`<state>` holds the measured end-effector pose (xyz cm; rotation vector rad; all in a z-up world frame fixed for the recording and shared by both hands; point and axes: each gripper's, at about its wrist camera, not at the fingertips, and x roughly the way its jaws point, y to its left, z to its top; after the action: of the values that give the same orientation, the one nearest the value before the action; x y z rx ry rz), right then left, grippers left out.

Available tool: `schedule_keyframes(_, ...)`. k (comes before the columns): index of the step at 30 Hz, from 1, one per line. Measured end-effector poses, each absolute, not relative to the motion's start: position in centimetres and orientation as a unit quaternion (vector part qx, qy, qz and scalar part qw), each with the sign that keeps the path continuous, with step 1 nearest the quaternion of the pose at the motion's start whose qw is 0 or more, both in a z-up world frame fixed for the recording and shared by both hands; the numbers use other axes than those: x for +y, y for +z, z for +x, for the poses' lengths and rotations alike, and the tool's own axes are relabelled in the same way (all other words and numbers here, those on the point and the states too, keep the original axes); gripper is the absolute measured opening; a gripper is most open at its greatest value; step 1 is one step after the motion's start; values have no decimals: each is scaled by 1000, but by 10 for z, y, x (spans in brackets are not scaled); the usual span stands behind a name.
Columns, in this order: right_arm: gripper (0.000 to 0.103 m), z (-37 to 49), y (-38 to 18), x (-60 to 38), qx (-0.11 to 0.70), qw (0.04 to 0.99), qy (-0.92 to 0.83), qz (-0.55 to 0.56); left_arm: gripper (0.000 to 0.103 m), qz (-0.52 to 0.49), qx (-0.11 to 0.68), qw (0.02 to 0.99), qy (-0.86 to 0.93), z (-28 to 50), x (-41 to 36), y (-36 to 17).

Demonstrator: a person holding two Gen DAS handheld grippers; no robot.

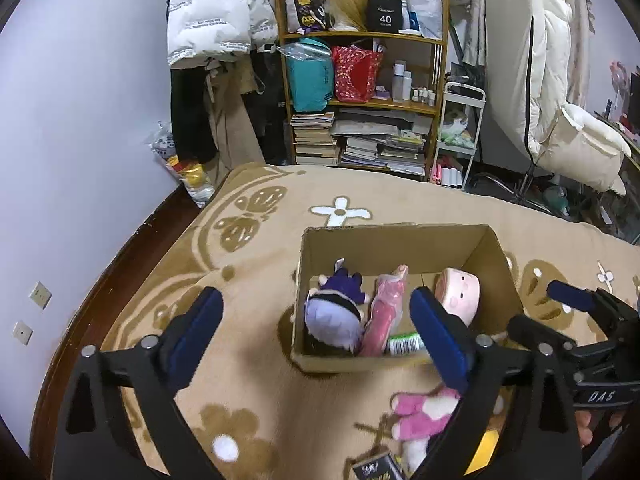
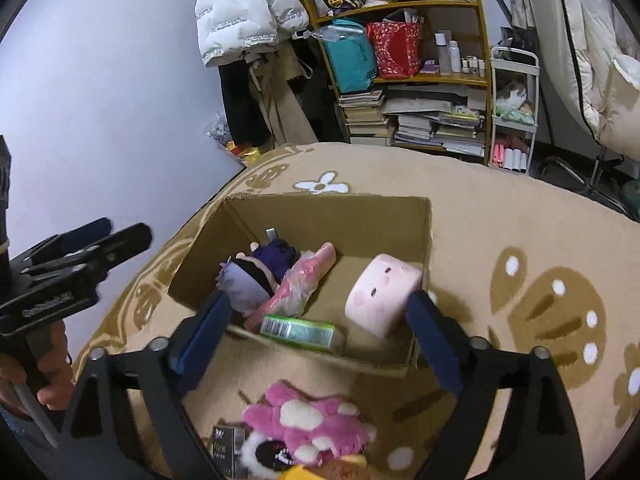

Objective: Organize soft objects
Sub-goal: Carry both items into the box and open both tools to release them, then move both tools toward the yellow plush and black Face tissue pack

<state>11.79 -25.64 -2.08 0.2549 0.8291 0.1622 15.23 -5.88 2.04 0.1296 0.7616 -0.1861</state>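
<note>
Pink-and-white plush (image 2: pixel 308 424) lay on the blanket (image 2: pixel 500 216) just outside the cardboard box's (image 2: pixel 332 212) near wall, unsorted; three soft toys sat inside. Right gripper (image 2: pixel 316 332) and left gripper (image 1: pixel 316 336) hovered released, empty.

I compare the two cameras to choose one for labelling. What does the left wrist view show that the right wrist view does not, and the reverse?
Only the left wrist view shows the wall sockets and the right gripper. Only the right wrist view shows the left gripper. Both show the cardboard box holding the purple doll and pink cushion, with the pink plush toy outside on the blanket.
</note>
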Motion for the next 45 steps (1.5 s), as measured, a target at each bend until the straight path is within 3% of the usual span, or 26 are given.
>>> schedule_keyframes(17, 103, 40, -11, -255, 404, 903, 60, 131, 100, 70, 424, 899, -82, 82, -43, 9)
schedule_keyframes(45, 103, 16, -92, -254, 520, 832, 41, 190, 100, 66, 528, 841, -97, 73, -42, -76)
